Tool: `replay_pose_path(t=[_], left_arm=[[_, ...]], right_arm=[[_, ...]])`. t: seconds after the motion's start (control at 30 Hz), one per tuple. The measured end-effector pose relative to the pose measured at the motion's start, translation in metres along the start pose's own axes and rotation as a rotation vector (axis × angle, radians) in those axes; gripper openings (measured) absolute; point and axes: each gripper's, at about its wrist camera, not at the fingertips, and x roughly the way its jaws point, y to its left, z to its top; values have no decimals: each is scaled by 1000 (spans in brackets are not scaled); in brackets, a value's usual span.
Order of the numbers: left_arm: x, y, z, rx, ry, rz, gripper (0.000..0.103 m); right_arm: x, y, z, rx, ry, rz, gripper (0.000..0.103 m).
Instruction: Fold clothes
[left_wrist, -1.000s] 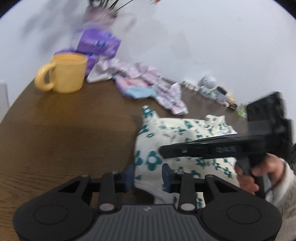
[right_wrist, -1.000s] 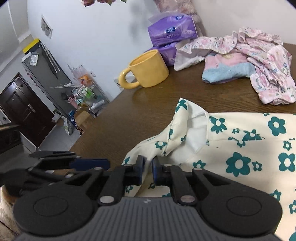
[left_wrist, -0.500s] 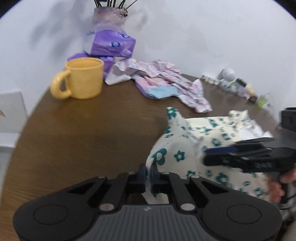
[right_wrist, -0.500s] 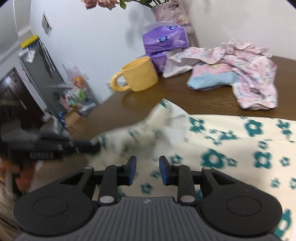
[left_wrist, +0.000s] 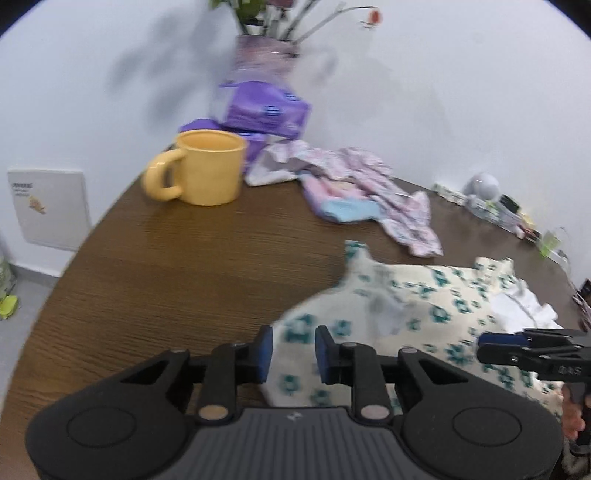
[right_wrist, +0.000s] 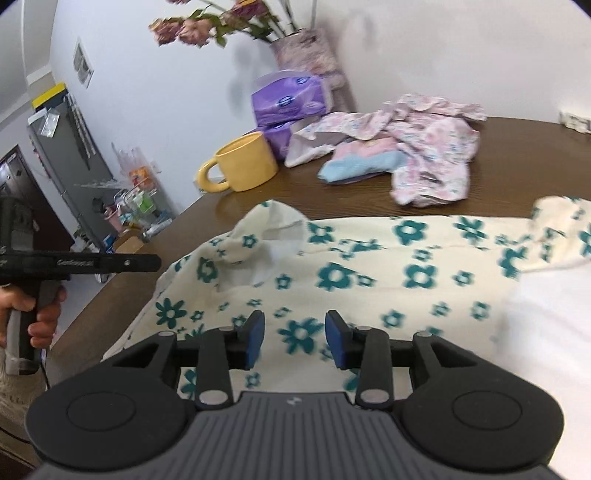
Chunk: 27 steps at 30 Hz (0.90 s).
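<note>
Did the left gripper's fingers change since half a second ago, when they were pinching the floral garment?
Yes. The left gripper has opened: its fingers now stand apart over the floral garment's near edge, which lies on the wooden table.

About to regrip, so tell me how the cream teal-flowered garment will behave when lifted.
The cream teal-flowered garment is probably floppy: its corner already curls over in soft folds. Likely light, it lies thin on the brown wooden table. One pinch may leave the rest dragging.

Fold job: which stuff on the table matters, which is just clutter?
Part of the job:
cream floral garment
pink clothes pile
left gripper, jaws open
right gripper, jaws open

Just lying about:
yellow mug
purple tissue packs
flower vase
small items by the wall
</note>
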Motion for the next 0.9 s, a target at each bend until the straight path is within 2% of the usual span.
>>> replay_pose_path(t=[0.03,0.1,0.13,0.17,0.23,0.3,0.33,0.37,0.4,0.47,0.63,0.77,0.9], left_arm=[[2,-6,0,-10,7,-24,22],[8,-16,1,-37,23,-67,34],[13,-21,1,-54,33,-87,48],[18,-28,2,-50,33,-58,53],[29,-38,4,-46,40,23,52],[41,-42,6,-61,55,122,47],[44,-39,6,-90,55,135,35],[46,-35,5,-120,54,148,16],[48,-32,5,-150,54,160,10],[45,-22,4,-211,39,140,7],[41,1,-2,-361,20,67,7],[43,20,-6,-505,14,2,12],[41,8,3,-426,-11,13,21]], right_arm=[[-4,-4,-2,6,-3,0,37],[-11,-11,-4,15,-12,7,37],[-14,-14,-5,18,-17,12,37],[-17,-16,-6,18,-23,18,37],[-22,-20,-8,18,-31,32,37],[-26,-24,-11,21,-36,49,37],[-28,-25,-12,21,-35,55,37],[-28,-27,-14,22,-30,60,37],[-28,-28,-16,22,-26,65,37],[-28,-31,-20,22,-15,71,37],[-26,-33,-29,16,16,62,37],[-26,-33,-32,12,21,63,37],[-27,-34,-33,13,19,64,38]])
